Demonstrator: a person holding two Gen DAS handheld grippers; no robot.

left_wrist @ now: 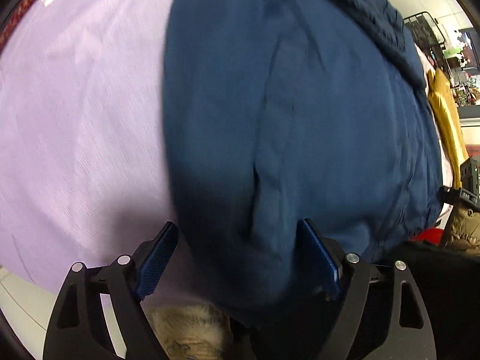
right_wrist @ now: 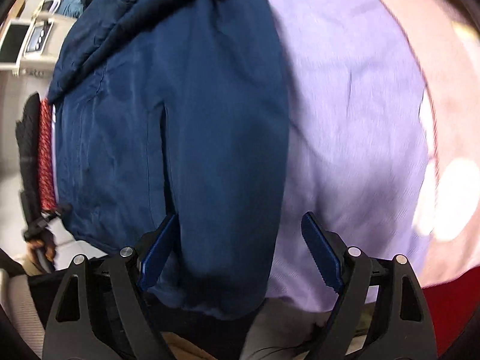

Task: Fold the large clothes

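I see one navy jacket point(left_wrist: 300, 120) on one lilac sheet point(left_wrist: 75, 120); left gripper point(left_wrist: 240, 258) and right gripper point(right_wrist: 238, 252) both spread apart; no readable writing.

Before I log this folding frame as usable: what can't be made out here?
- Navy jacket: collar end cut off by the top edge, both wrist views.
- Lilac sheet: weave smeared by motion blur.
- Surface beneath: hidden by the sheet.
- Left gripper and right gripper: open; cloth contact unclear.
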